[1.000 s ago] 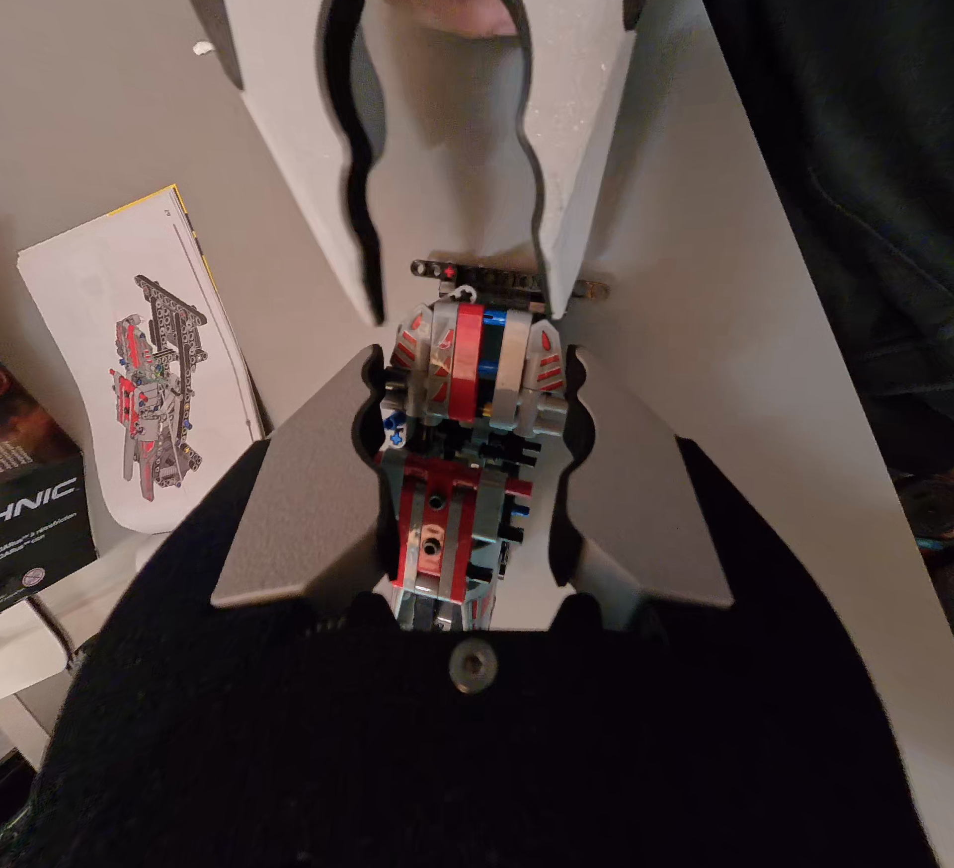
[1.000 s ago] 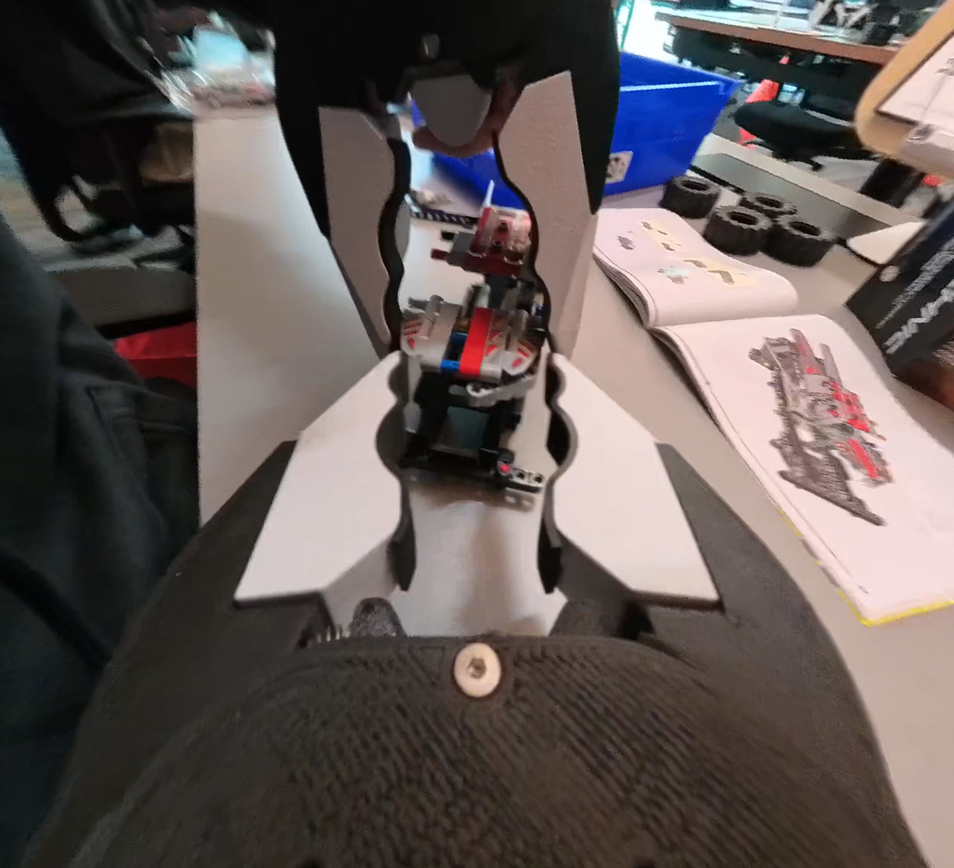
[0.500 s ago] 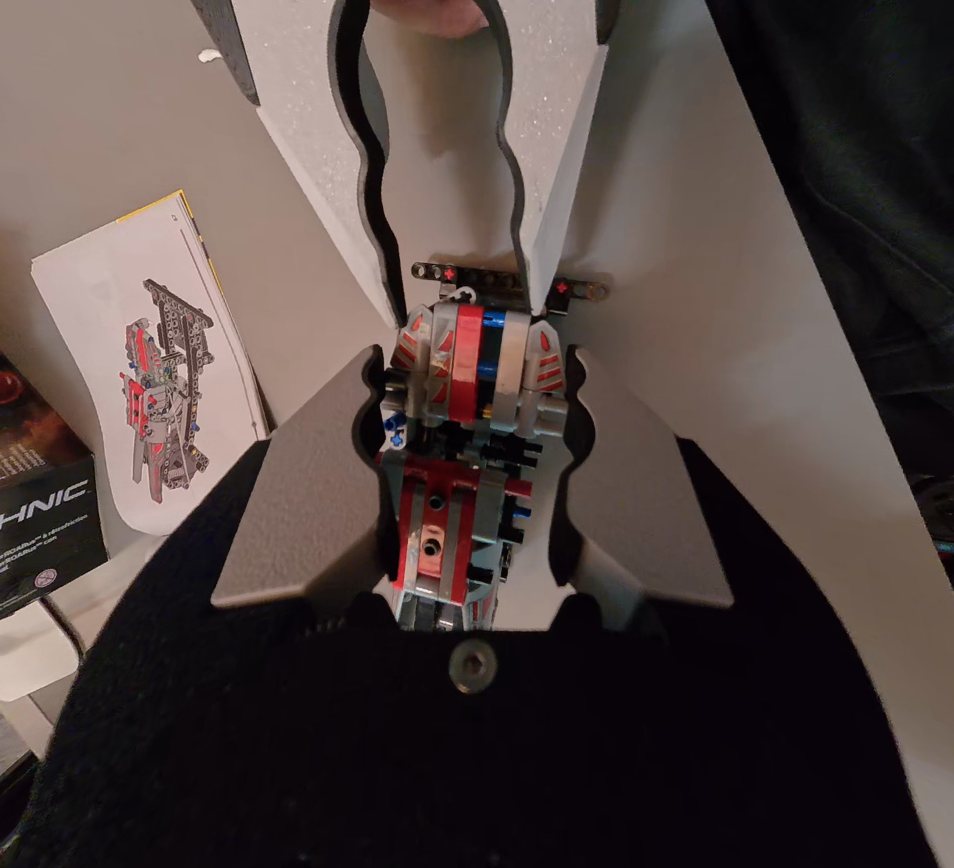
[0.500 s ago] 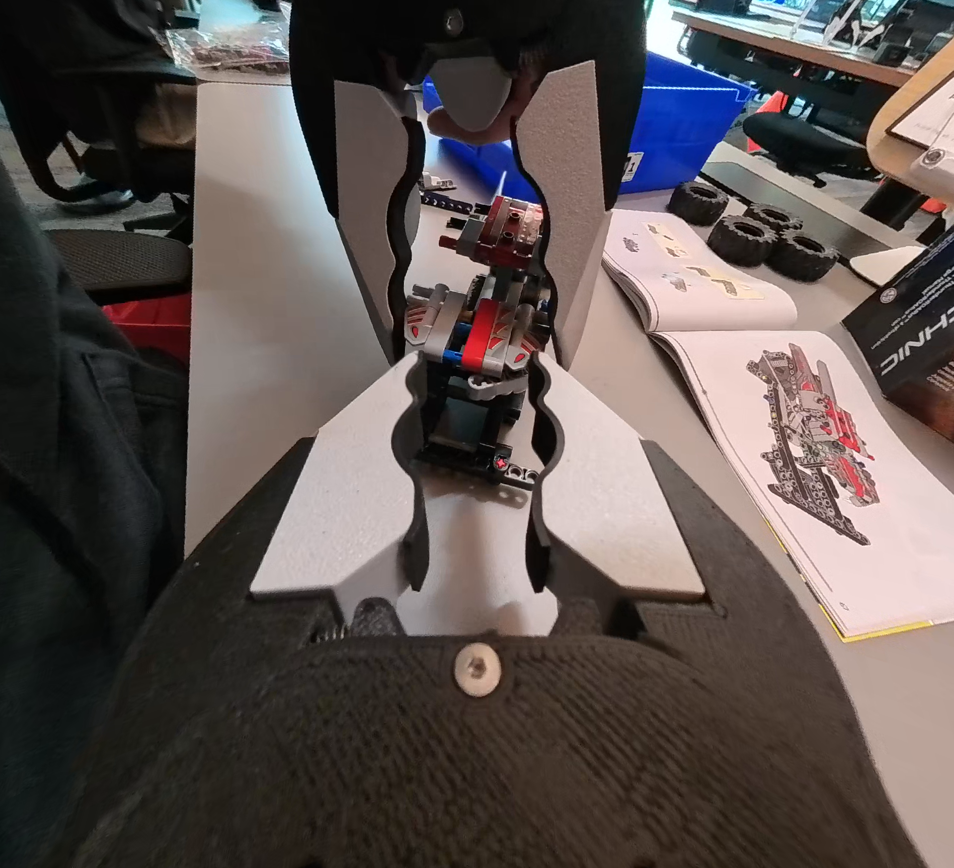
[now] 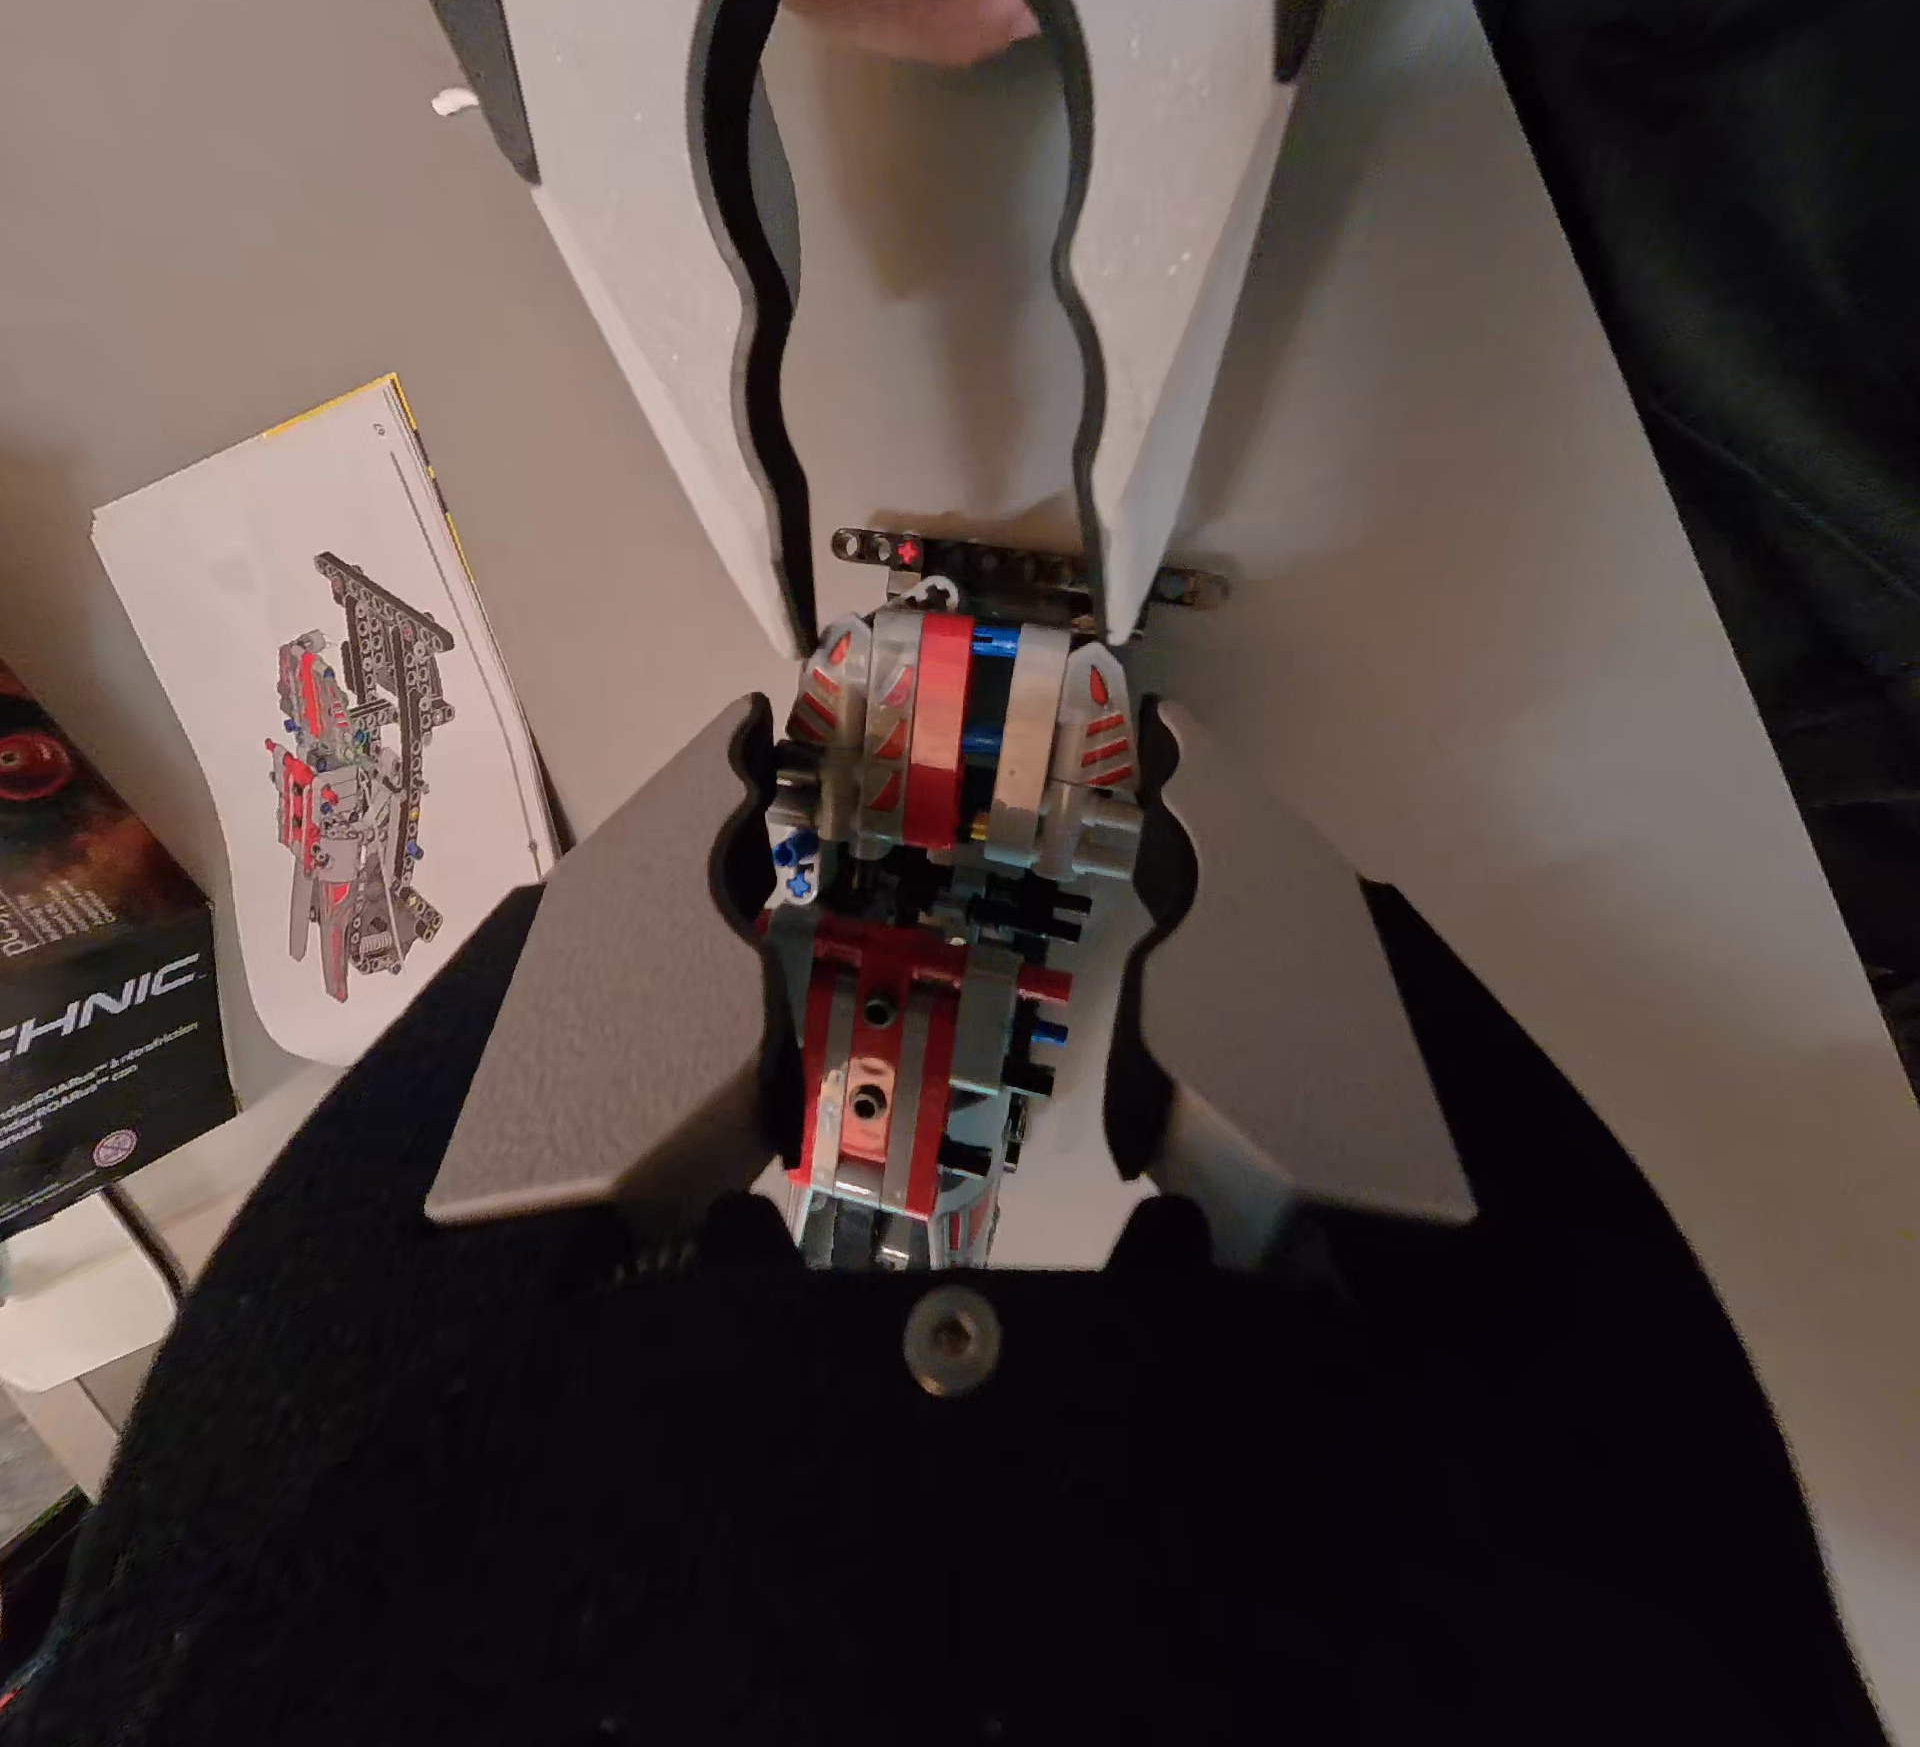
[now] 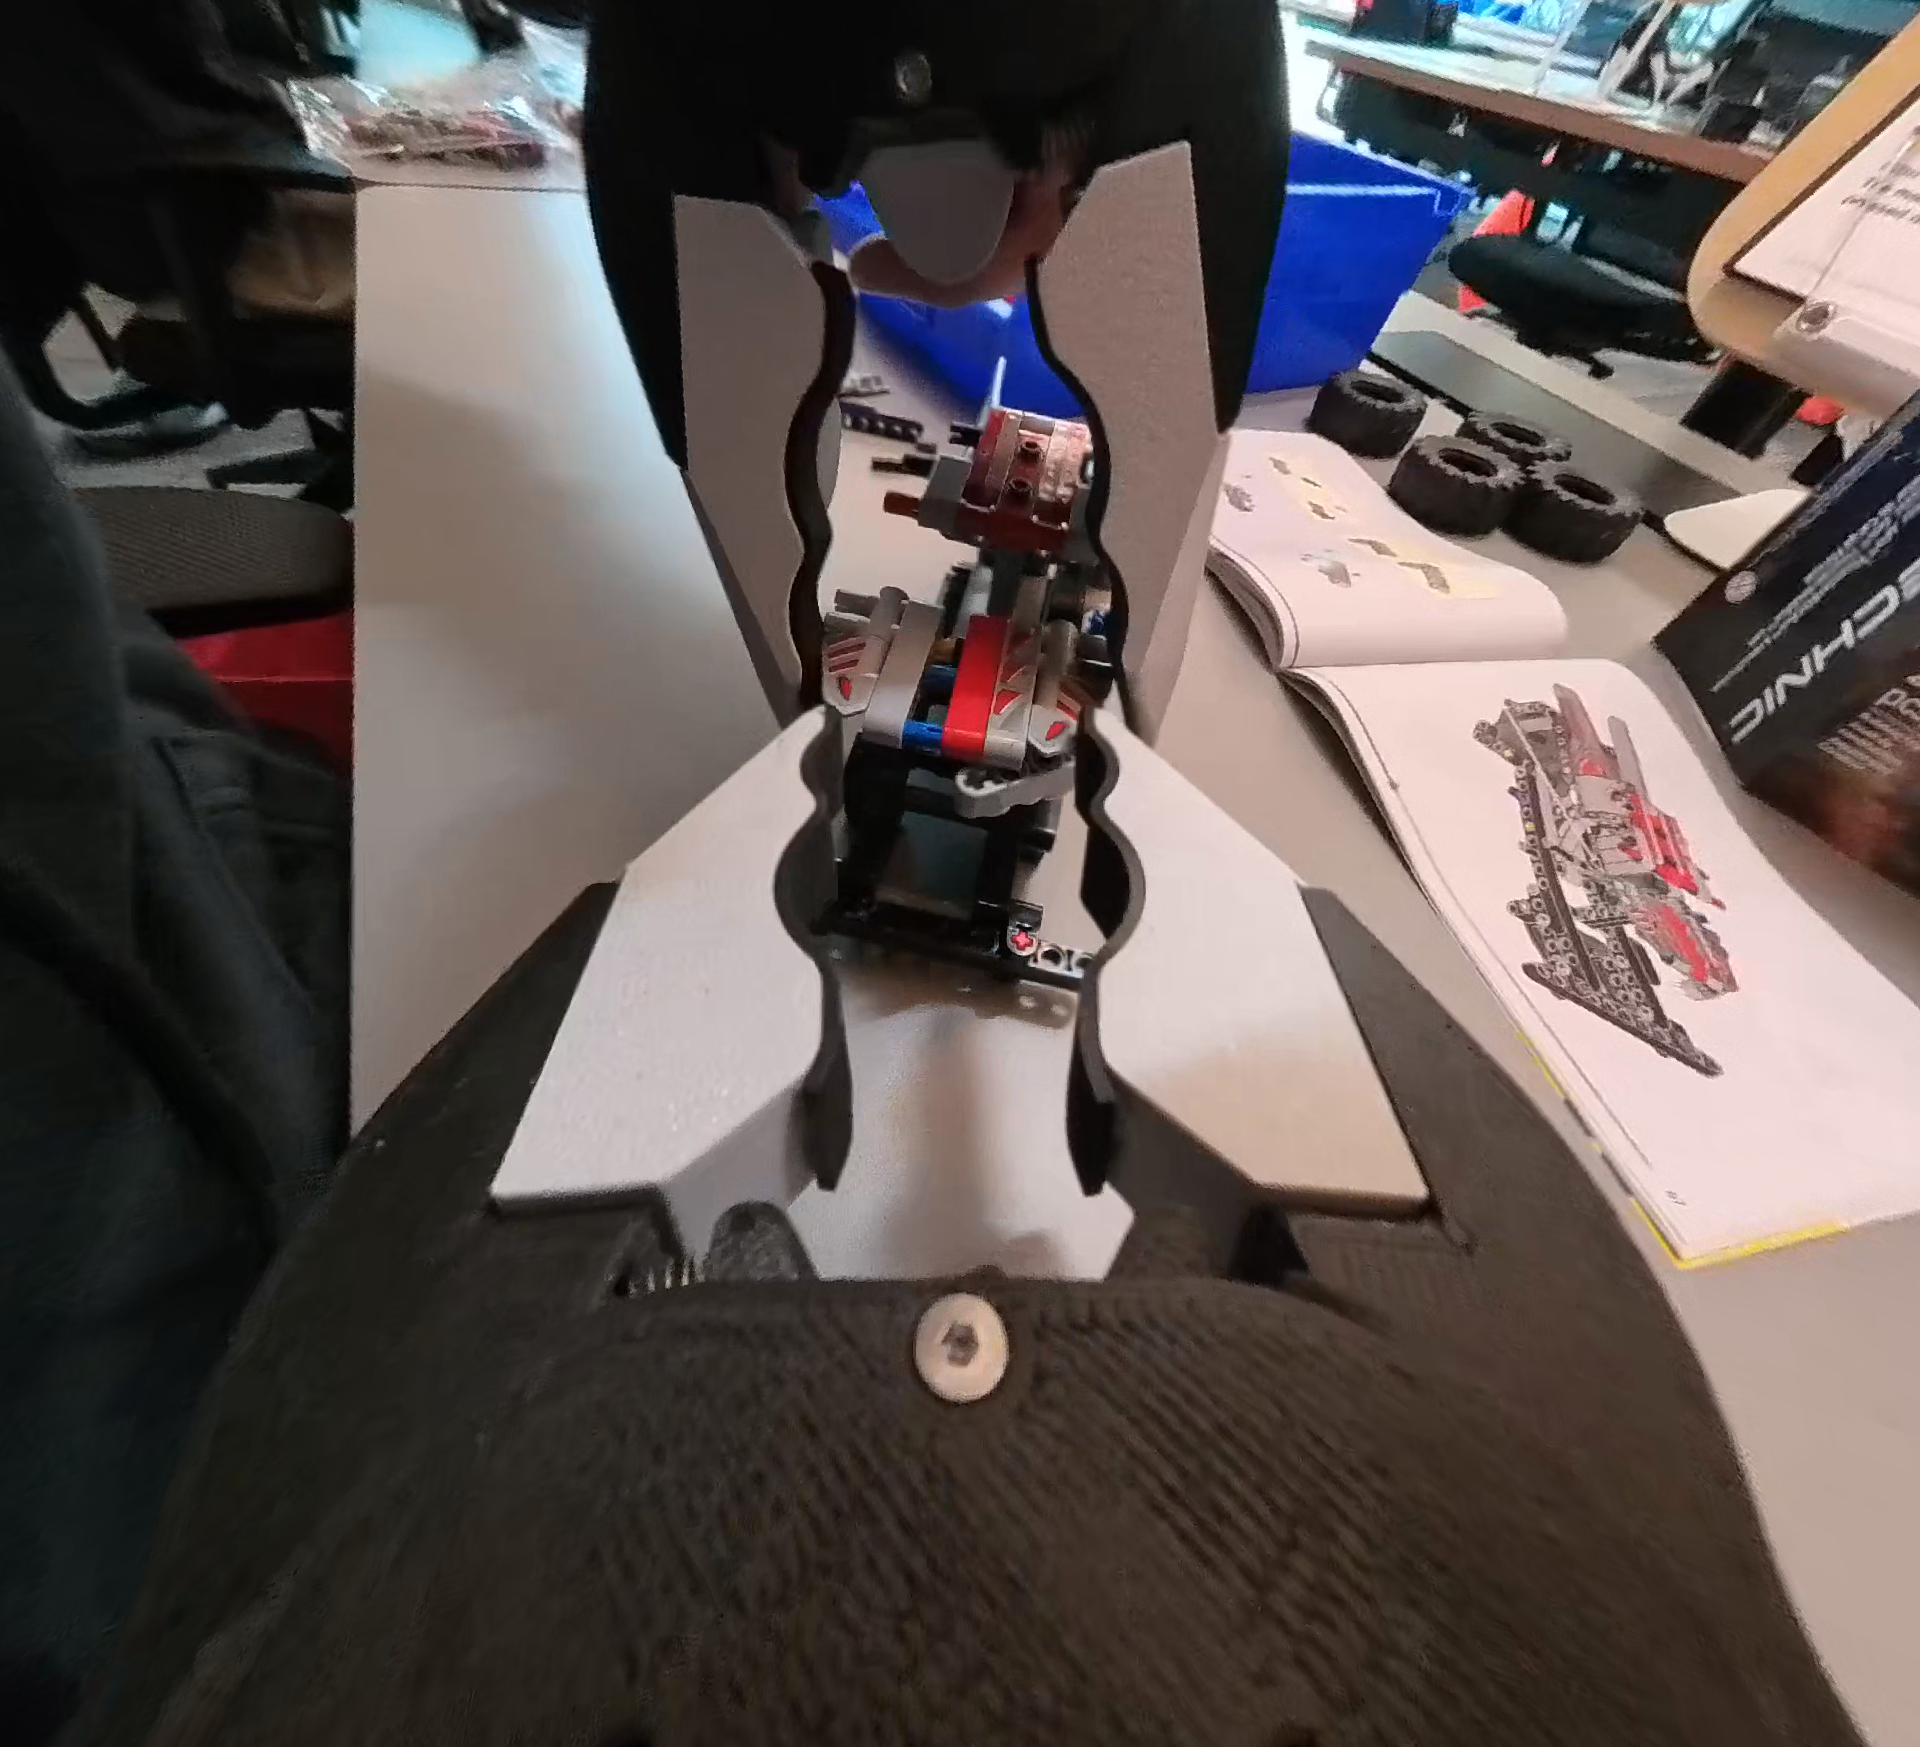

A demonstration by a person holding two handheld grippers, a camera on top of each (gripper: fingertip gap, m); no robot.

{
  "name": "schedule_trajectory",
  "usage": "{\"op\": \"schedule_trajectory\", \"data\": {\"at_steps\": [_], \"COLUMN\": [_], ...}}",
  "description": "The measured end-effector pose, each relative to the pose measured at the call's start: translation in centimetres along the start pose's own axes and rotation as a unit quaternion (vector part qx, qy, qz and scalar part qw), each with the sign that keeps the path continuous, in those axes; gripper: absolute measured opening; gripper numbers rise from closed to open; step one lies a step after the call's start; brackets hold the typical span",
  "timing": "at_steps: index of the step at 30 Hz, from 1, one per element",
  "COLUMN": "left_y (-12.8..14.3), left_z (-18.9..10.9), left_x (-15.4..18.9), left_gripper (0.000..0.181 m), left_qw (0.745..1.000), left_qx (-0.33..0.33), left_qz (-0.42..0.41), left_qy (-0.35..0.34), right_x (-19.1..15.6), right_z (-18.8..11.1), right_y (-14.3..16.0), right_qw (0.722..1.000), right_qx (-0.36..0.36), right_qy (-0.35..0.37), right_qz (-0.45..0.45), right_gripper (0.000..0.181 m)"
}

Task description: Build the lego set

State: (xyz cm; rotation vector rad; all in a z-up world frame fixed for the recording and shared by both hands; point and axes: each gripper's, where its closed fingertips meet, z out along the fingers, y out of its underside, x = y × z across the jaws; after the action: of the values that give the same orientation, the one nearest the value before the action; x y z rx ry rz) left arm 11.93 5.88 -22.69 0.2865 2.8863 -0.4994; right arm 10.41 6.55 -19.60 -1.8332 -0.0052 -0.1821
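Observation:
A red, grey and black lego model (image 5: 935, 741) stands on the white table (image 5: 1351, 658). My left gripper (image 5: 956, 710) is shut on its sides, with the red rear part between the fingers. My right gripper (image 5: 956, 643) comes from the opposite side. Its fingertips flank the grey front panels. In the right wrist view the model (image 6: 966, 710) sits between the right gripper's (image 6: 961, 736) fingers. Small gaps show beside the black frame, so the jaws stand open. The left gripper (image 6: 971, 710) reaches down from above over the model.
An open instruction booklet (image 6: 1558, 866) and a black box (image 6: 1818, 658) lie to the right of the model. Several black tyres (image 6: 1507, 492), a blue bin (image 6: 1340, 263), loose black pieces (image 6: 883, 419) and a parts bag (image 6: 436, 118) lie farther back. A person's dark clothing is close on the left. My left and right fingertips are right by each other.
The right gripper's fingers narrowed around the model's front, then widened slightly. The model has stayed fixed in the left gripper.

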Motion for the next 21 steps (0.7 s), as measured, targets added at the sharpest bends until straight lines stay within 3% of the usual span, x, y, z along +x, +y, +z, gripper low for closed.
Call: {"op": "schedule_trajectory", "data": {"at_steps": [21], "left_y": [-0.02], "left_z": [0.05], "left_x": [-0.06], "left_gripper": [0.067], "left_qw": [1.000], "left_qx": [0.002], "left_qz": [0.016], "left_qy": [-0.007], "right_x": [0.28], "right_z": [-0.21], "right_y": [0.70], "right_qw": [1.000], "right_qx": [-0.019], "right_qy": [-0.002], "right_qz": [-0.010], "right_gripper": [0.038]}}
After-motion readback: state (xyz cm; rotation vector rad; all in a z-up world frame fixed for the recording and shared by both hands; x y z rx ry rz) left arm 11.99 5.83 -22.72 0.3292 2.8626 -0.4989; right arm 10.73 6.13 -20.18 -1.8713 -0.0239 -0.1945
